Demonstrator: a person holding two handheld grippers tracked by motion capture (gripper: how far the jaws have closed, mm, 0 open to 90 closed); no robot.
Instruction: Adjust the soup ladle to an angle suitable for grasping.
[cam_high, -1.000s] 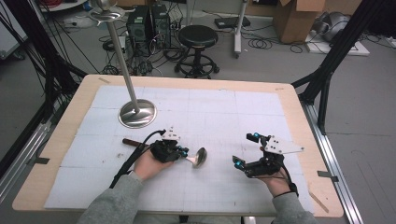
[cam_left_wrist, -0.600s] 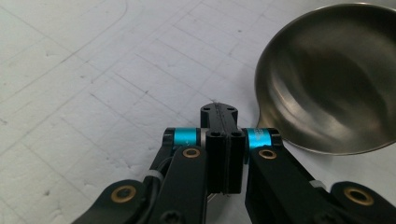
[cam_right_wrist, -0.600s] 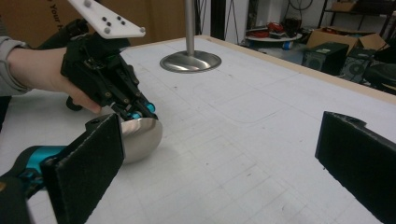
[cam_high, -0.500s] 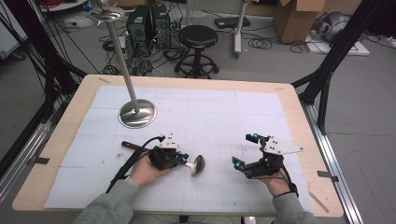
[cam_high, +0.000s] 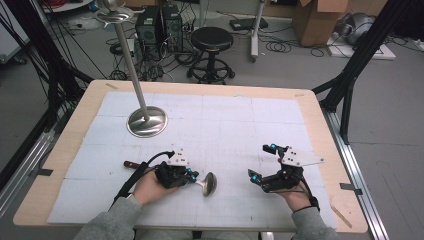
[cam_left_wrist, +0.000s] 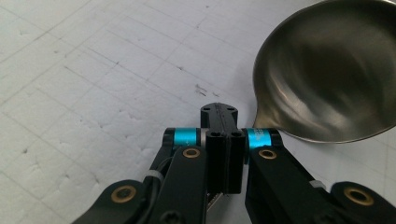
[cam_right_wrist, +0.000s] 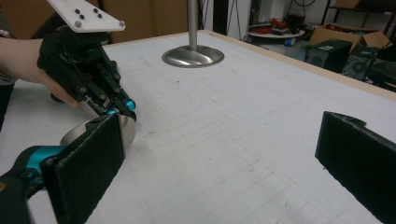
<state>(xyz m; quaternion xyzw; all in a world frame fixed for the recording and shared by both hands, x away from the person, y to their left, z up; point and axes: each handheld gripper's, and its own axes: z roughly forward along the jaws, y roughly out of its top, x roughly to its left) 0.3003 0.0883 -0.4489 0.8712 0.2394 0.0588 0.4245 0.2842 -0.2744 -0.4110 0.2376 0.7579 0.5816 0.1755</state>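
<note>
A metal spoon (cam_high: 209, 184) with a round shiny bowl (cam_left_wrist: 327, 74) lies low over the white gridded mat, near the front middle of the table. Its long handle runs left to a dark end (cam_high: 129, 164). My left gripper (cam_high: 192, 176) is shut on the handle just behind the bowl, with the jaws pressed together (cam_left_wrist: 224, 135). The right gripper view shows that gripper (cam_right_wrist: 119, 109) and the bowl from the side. My right gripper (cam_high: 262, 162) hovers at the front right, open, its black pads (cam_right_wrist: 88, 168) wide apart with nothing between them.
A steel stand with a round base (cam_high: 146, 121) and a tall pole (cam_high: 129, 60) rises at the back left of the mat; its base (cam_right_wrist: 192, 56) is also in the right gripper view. The wooden table edge (cam_high: 320, 125) frames the mat. A stool and boxes stand beyond.
My left hand has drawn the spoon a little toward the near edge of the table. The right gripper has kept still and open.
</note>
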